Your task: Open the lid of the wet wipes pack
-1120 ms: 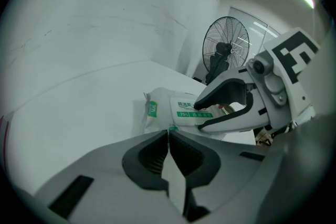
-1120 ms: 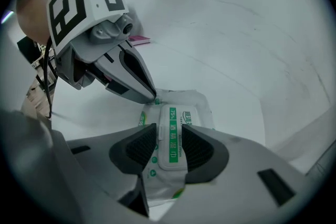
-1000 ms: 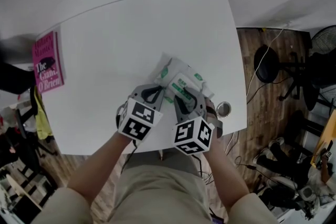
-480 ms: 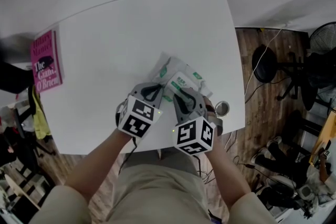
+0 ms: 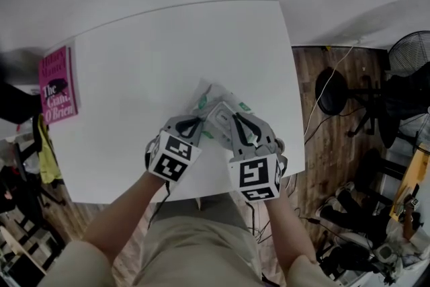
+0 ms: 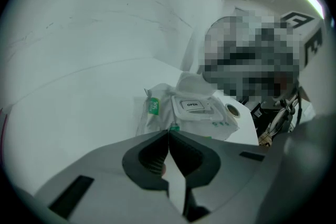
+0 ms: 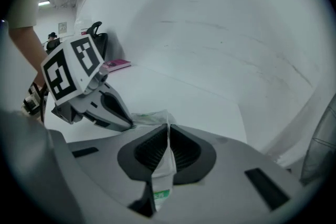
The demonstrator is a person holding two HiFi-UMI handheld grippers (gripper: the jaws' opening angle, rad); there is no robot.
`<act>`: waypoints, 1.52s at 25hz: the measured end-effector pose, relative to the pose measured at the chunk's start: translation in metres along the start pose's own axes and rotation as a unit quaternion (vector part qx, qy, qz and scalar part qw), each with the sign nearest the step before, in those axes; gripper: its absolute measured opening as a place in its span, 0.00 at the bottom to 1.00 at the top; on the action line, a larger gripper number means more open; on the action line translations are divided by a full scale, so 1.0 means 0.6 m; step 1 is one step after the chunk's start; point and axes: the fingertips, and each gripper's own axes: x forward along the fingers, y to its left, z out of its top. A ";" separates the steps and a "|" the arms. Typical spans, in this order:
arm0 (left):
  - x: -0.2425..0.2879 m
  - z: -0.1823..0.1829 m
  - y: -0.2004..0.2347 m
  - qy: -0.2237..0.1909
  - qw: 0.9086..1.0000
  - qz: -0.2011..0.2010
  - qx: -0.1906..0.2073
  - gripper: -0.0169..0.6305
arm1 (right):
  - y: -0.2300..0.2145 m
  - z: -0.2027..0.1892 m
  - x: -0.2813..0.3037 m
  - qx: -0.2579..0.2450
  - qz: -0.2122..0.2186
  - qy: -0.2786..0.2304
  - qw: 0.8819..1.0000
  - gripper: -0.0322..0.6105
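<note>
The wet wipes pack (image 5: 216, 99) is white with green print and lies near the front of the white table (image 5: 148, 57). In the left gripper view its flat lid labelled OPEN (image 6: 192, 105) faces up. My left gripper (image 5: 194, 120) is shut on the pack's near left edge (image 6: 173, 127). My right gripper (image 5: 233, 117) is closing its jaws on the pack's crimped end (image 7: 164, 162), and the film is pinched between the pads. The right gripper view also shows the left gripper (image 7: 125, 122) touching the pack (image 7: 151, 118).
A pink book (image 5: 56, 83) lies at the table's left edge. A small round ring (image 6: 231, 110) sits beside the pack. On the wooden floor to the right stand a chair (image 5: 336, 87) and a fan (image 5: 410, 54). The table's front edge runs just below my grippers.
My right gripper's jaws have closed onto the pack's end, and that gripper has risen and shifted a little. The left gripper has kept its hold and place.
</note>
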 end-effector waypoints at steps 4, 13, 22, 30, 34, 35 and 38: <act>-0.002 -0.002 0.001 -0.001 1.000 -0.004 -0.004 0.07 | -0.050 -0.008 0.013 0.047 -0.006 -0.007 0.999 0.11; -0.004 0.000 0.000 -0.003 1.000 -0.009 -0.003 0.07 | -0.091 -0.040 0.061 0.078 -0.017 0.002 0.997 0.15; -0.006 0.000 0.001 -0.010 1.000 -0.023 -0.016 0.07 | -0.086 -0.081 0.103 0.158 0.014 0.021 0.987 0.15; -0.038 0.023 -0.003 -0.032 0.999 -0.016 -0.022 0.07 | -0.095 -0.066 0.075 0.151 0.002 0.024 0.988 0.10; -0.078 0.056 0.003 -0.051 0.999 0.000 -0.018 0.07 | -0.095 -0.028 0.032 0.166 0.009 -0.004 0.986 0.09; -0.088 0.065 0.004 -0.056 0.998 0.005 -0.017 0.07 | -0.094 -0.016 0.018 0.169 0.011 -0.013 0.986 0.09; -0.126 0.095 0.001 -0.075 0.997 0.016 -0.012 0.07 | -0.090 0.027 -0.032 0.173 0.013 -0.040 0.984 0.09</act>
